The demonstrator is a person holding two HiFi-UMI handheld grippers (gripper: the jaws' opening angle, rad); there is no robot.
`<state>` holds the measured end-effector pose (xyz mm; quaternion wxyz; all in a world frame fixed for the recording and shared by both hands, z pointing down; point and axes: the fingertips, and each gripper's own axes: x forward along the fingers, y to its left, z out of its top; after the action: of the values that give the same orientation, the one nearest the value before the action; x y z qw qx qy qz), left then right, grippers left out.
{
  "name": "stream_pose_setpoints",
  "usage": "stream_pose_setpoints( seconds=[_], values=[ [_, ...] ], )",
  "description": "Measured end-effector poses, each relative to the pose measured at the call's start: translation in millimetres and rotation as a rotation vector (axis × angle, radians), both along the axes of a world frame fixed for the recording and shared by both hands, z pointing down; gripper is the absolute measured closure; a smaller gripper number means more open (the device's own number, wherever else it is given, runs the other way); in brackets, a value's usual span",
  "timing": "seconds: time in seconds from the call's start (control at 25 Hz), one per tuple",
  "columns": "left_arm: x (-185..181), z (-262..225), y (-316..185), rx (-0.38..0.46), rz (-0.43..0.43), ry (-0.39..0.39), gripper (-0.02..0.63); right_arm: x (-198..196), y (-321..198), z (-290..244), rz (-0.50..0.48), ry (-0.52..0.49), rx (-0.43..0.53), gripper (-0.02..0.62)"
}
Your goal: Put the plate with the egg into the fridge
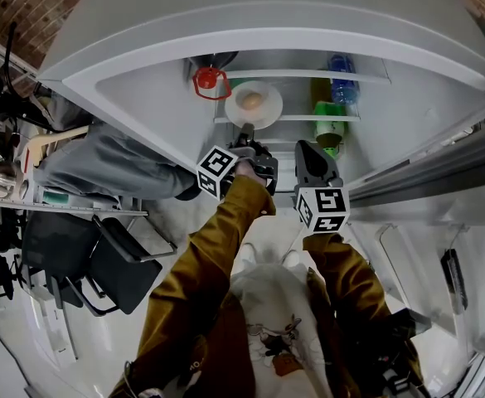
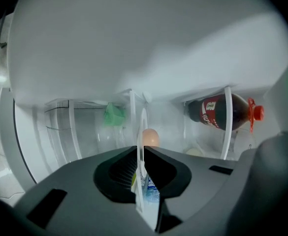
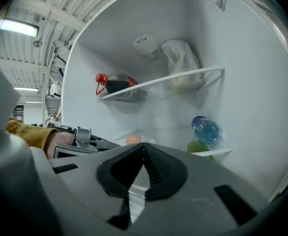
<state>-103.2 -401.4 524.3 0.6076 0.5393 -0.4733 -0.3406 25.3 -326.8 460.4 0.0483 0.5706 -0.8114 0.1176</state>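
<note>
Pinching the plate (image 2: 143,124) by its near rim, the left gripper (image 2: 141,151) has its fingers closed on a thin edge. The egg (image 2: 150,137) lies loose on the plate, inside the fridge (image 1: 416,106) over a shelf (image 1: 308,118). Any tilt could roll the egg off, or the rim could slip. The right gripper (image 3: 144,157) hangs nearby, fingers closed on nothing.

Plate (image 1: 269,107) partly behind left claw (image 1: 246,131)
</note>
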Motion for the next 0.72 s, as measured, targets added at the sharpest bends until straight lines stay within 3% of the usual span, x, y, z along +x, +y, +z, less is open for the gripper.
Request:
stream_pose_setpoints(
  seconds=[0.72],
  values=[
    [6.1, -1.1, -7.3, -0.029, 0.003, 0.007, 0.588, 7.6, -0.6, -1.1, 0.017, 0.002, 0.004, 0.591]
  ],
)
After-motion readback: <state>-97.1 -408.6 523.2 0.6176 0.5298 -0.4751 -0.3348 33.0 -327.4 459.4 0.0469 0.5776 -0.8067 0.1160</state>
